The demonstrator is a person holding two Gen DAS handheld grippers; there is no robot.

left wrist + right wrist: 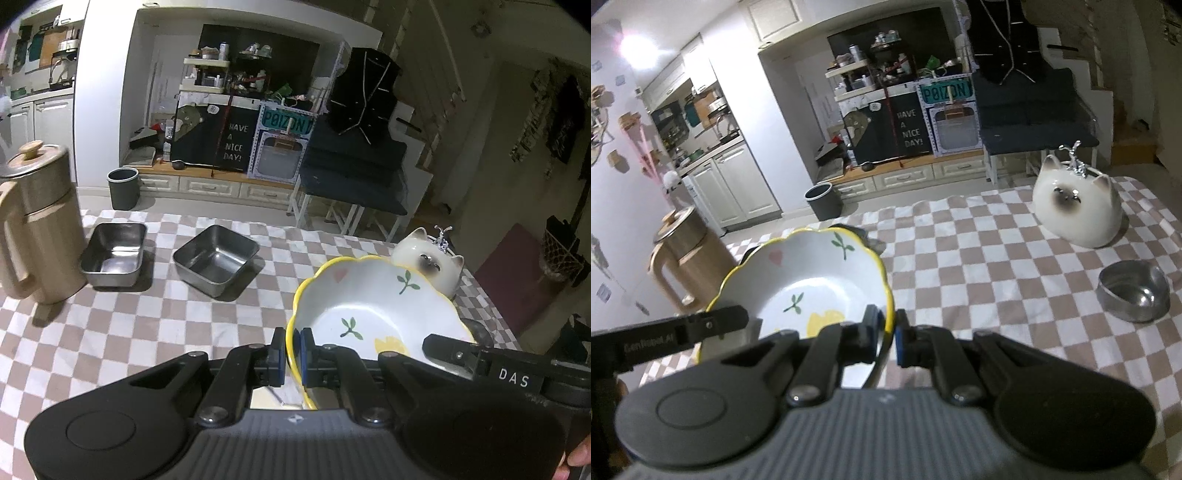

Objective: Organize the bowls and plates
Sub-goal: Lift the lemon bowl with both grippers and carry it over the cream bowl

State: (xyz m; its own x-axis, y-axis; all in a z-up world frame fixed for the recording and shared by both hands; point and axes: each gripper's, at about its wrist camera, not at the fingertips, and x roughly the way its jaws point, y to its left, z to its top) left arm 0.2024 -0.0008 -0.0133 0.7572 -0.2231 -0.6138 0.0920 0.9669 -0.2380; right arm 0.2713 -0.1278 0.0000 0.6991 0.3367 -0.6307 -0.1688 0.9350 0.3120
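A white ceramic bowl [369, 310] with a wavy yellow rim and leaf prints hangs above the checked tablecloth, held from both sides. My left gripper [293, 349] is shut on its left rim. My right gripper [886, 334] is shut on its right rim, and the same bowl [805, 284] fills the left of the right wrist view. Two square steel dishes [112, 254] [216, 258] sit on the cloth ahead of the left gripper. A round steel bowl [1134, 291] rests at the right in the right wrist view.
A beige jug with a wooden-knobbed lid [35, 221] stands at the table's left. A white cat-shaped ceramic jar [1078, 206] stands at the far right. Beyond the table's far edge are a dark bin [123, 188] on the floor and a cluttered shelf unit.
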